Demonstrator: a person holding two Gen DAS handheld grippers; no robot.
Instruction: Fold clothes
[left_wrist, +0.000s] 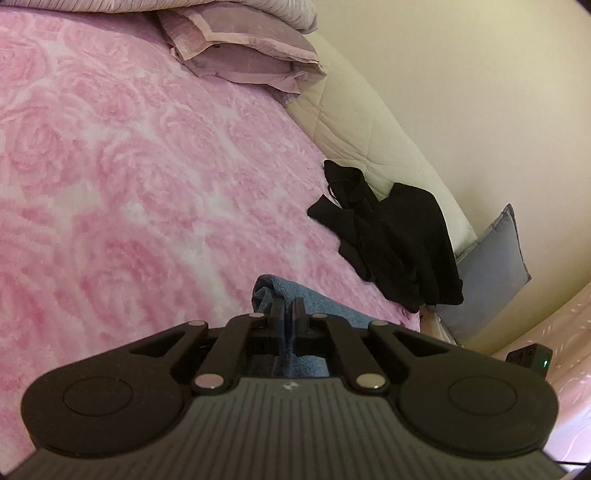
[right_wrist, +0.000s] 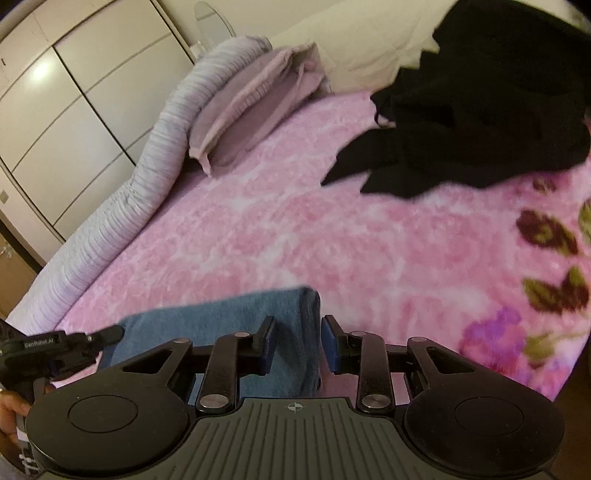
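1. The blue denim garment (right_wrist: 221, 328) lies on the pink rose-patterned blanket (right_wrist: 295, 229) at the lower middle of the right wrist view, right in front of both tools. Its visible far edge runs roughly left to right across the frame, ending in a folded corner at centre.
2. The left gripper (left_wrist: 287, 308) sits at the lower middle of its own view with its jaws drawn together on a ridge of the denim; blue cloth shows between and beneath the fingers, so it appears clamped on the fabric.
3. In the right wrist view the same tool enters from the lower left edge, its tip touching the garment's left end.
4. The right gripper (right_wrist: 297, 345) has its jaws partly apart, straddling the garment's right-hand folded edge. Whether the blue pads actually press the cloth cannot be told; a gap shows beside the right pad.
5. Judged from this, the coming move turns on the two ends: the left tool has the left end, the right tool is nearer the right edge.
6. The black clothes pile (right_wrist: 480, 122) lies well apart at upper right, and the folded lilac bedding (right_wrist: 255, 107) at upper centre. Nothing stands between tools and denim.
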